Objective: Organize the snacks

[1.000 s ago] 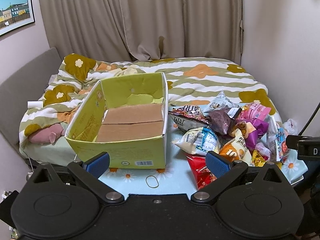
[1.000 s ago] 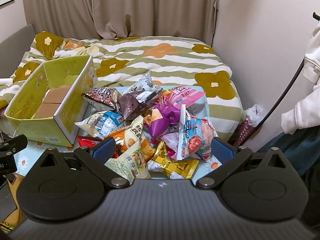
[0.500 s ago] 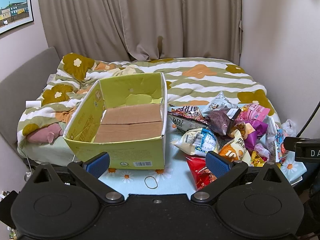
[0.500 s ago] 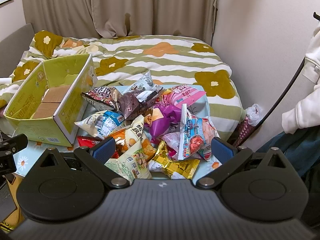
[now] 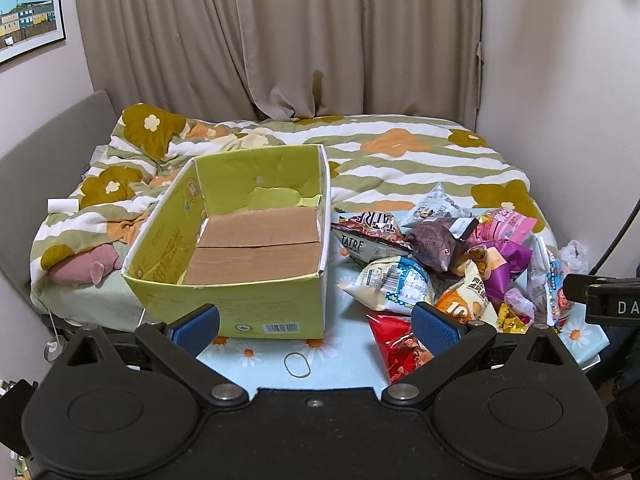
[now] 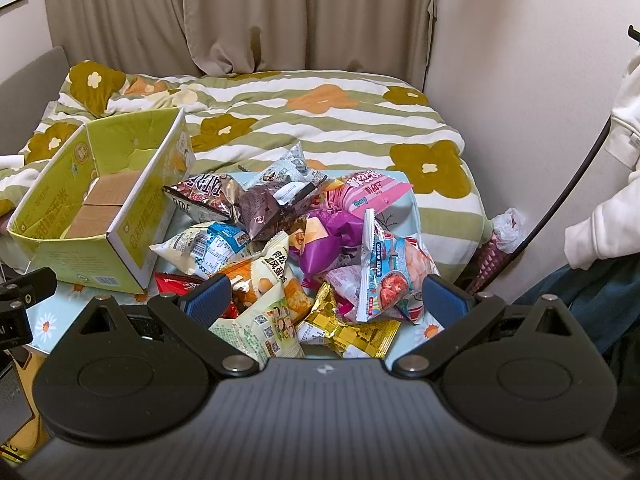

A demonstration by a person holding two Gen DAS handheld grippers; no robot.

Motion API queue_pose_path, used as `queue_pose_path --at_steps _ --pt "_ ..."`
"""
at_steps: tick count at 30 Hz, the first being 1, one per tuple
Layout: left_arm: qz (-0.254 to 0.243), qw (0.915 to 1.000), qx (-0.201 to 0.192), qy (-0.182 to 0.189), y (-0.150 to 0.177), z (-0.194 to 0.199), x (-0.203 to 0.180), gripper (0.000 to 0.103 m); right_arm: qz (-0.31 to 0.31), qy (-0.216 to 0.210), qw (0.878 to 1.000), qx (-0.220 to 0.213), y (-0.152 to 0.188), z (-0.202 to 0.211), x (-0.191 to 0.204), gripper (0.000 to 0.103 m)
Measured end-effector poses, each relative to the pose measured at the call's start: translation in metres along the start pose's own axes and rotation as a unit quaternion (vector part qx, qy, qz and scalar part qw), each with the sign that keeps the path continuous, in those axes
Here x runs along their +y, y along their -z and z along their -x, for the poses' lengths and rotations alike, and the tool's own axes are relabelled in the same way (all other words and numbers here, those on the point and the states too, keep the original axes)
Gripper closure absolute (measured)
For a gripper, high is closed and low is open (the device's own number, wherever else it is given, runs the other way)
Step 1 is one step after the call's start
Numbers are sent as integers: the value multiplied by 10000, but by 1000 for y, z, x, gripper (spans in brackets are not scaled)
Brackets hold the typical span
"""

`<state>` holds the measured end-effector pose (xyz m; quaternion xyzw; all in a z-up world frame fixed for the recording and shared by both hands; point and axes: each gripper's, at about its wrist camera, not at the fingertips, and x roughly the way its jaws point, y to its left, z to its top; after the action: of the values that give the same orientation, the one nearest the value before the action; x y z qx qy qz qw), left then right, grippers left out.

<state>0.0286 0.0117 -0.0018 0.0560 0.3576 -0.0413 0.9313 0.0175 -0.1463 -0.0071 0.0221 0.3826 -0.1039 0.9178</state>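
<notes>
Both grippers, left [image 5: 316, 326] & right [image 6: 326, 294], released; box [image 5: 240, 240] beside snack pile [image 6: 304, 240].

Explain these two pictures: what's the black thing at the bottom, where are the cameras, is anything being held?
There is no robot. A person holds a two-finger tool in each hand, and a fisheye camera on each looks forward along its fingers. The black body with two blue pads at the bottom of each picture is that tool: the left tool in the left wrist view, the right tool in the right wrist view. Both are open and hold nothing.

In front lies a light blue daisy-print surface at the foot of a bed. On it stand an open yellow-green cardboard box, with no snacks inside, and, to its right, a loose pile of snack packets. A rubber band lies near the box.
</notes>
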Motion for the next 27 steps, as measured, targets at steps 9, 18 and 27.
queue_pose_path --at_steps 9,18,27 --pt "-34 10000 -9 8 -1 1 -3 0 2 -5 10000 11 0 -1 0 0" --pt "8 10000 30 17 -1 1 -8 0 38 -75 9999 62 -1 -2 -1 0" --pt "108 9995 287 6 -4 -19 -8 0 87 -361 9989 289 -2 -12 -11 0"
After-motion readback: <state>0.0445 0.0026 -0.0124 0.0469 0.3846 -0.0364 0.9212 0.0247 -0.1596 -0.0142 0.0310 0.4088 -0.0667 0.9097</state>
